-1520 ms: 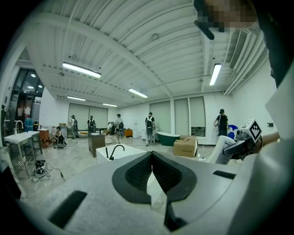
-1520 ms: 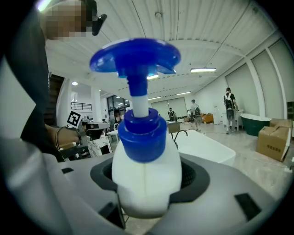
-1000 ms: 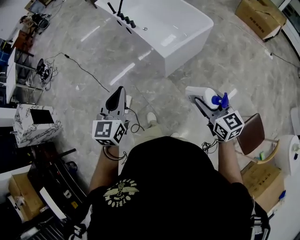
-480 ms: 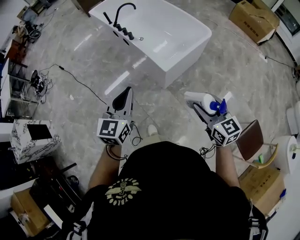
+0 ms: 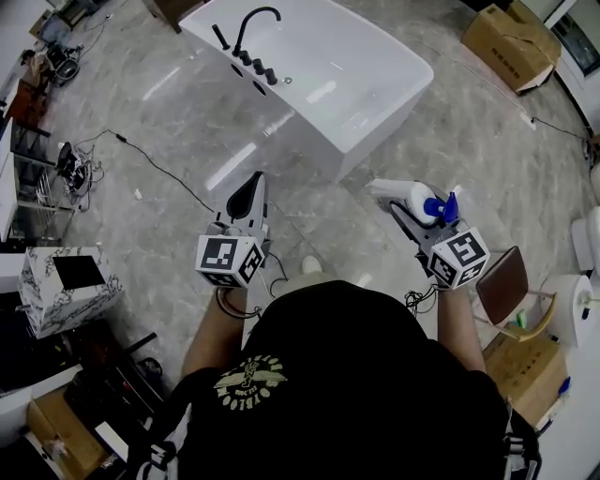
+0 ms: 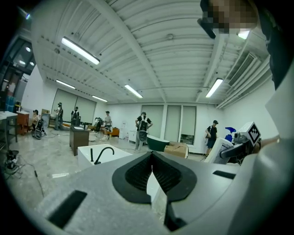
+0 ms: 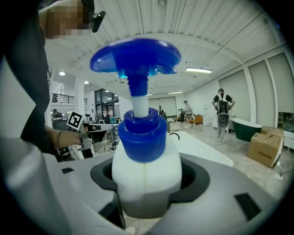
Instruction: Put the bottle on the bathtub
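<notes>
Bathtub (image 5: 375, 84) has drifted a bit nearer in the head view. Right tongs (image 5: 398, 199) clamped on the bottle (image 5: 413, 196), well short of it; left tongs (image 5: 246, 192) pressed together, empty. Narrow glossy rim, so the bottle could tip in, I reckon.

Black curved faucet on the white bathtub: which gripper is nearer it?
Left. The left gripper hangs short of the faucet; the right gripper, clamping the blue-capped white bottle, sits farther right.

Bare floor (image 5: 314, 202) open ahead of left tool (image 5: 251, 185) and right tool (image 5: 386, 190) clamping bottle (image 5: 415, 200), up to bathtub (image 5: 375, 117); faucet (image 5: 253, 23) on its far-left rim, cable (image 5: 173, 171) ahead-left, chair (image 5: 500, 274) behind-right.
</notes>
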A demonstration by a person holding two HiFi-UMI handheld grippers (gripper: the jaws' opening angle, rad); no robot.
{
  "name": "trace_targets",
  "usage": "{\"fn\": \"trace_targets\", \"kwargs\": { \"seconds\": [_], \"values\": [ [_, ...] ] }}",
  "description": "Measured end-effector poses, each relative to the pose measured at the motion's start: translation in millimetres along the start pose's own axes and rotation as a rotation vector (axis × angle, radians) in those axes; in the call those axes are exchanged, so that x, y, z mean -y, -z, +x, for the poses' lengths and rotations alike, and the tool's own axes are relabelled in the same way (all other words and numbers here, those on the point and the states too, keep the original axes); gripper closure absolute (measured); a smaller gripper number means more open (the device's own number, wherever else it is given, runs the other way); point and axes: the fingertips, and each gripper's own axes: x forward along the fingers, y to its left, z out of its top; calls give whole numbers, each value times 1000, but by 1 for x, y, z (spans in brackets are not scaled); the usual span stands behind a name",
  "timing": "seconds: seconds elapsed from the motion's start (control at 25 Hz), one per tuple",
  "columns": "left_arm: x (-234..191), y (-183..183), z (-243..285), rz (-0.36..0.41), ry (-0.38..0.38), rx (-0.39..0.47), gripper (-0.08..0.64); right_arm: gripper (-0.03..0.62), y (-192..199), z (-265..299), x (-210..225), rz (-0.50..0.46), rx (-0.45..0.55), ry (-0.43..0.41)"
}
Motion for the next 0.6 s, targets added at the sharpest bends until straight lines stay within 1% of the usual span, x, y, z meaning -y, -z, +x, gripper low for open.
{"fn": "trace_targets", "kwargs": {
  "seconds": [0.16,0.36,0.52,0.6],
  "values": [
    [-22,2,8,-34,14,2,551,325,-11,14,0,-20,-10,27],
    [-43,3,18,-48,44,5,551,325,-20,26,-3,-33,-1,77],
    [-38,2,26,-64,79,11,551,324,-23,17,0,-47,-7,109],
    [-35,3,33,-79,98,14,551,325,-23,13,5,-33,-1,134]
  ]
}}
